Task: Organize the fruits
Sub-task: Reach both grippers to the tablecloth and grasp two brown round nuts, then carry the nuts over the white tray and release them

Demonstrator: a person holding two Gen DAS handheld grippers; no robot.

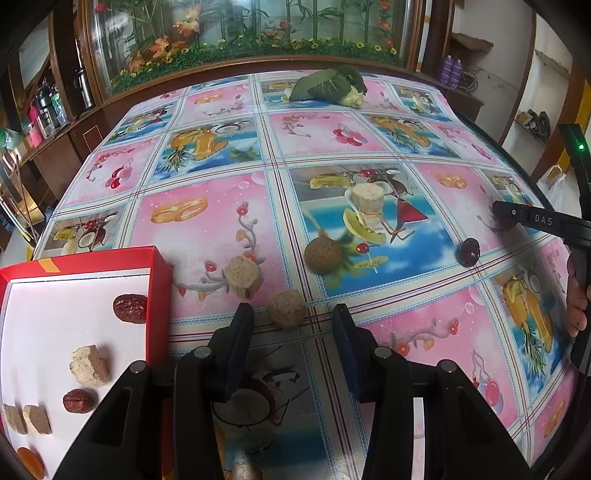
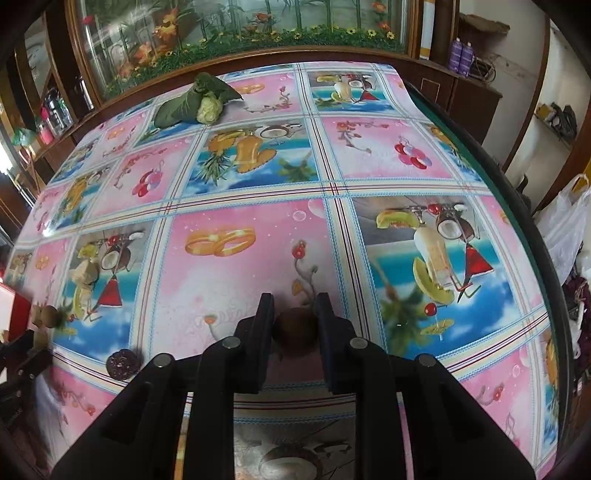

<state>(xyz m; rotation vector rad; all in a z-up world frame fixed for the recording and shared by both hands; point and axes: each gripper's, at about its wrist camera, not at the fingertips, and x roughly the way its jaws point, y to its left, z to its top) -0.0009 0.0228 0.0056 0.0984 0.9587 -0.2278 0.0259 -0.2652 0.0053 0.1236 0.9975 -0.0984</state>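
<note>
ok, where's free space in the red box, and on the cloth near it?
In the red box, the white floor left of the upper red date is bare; the lower left is crowded with tan chunks and another date. On the tablecloth, the pink panel beyond the box's far edge is free; ahead of the left gripper, tan pieces cluster.

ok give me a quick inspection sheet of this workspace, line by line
surface: table under a fruit-print cloth, flat.
job's things: red box at the near left, holding red dates, tan chunks and an orange piece; four tan pieces loose on the cloth, the nearest just ahead of the left claw; dark fruit further right.
clutter: leafy cabbage at the far edge.
grippers: left claw open, empty; right claw closed around a brown round fruit.
cables: nothing seen on the table.
surroundings: glass cabinet with artificial flowers behind; shelves with bottles at both sides.
</note>
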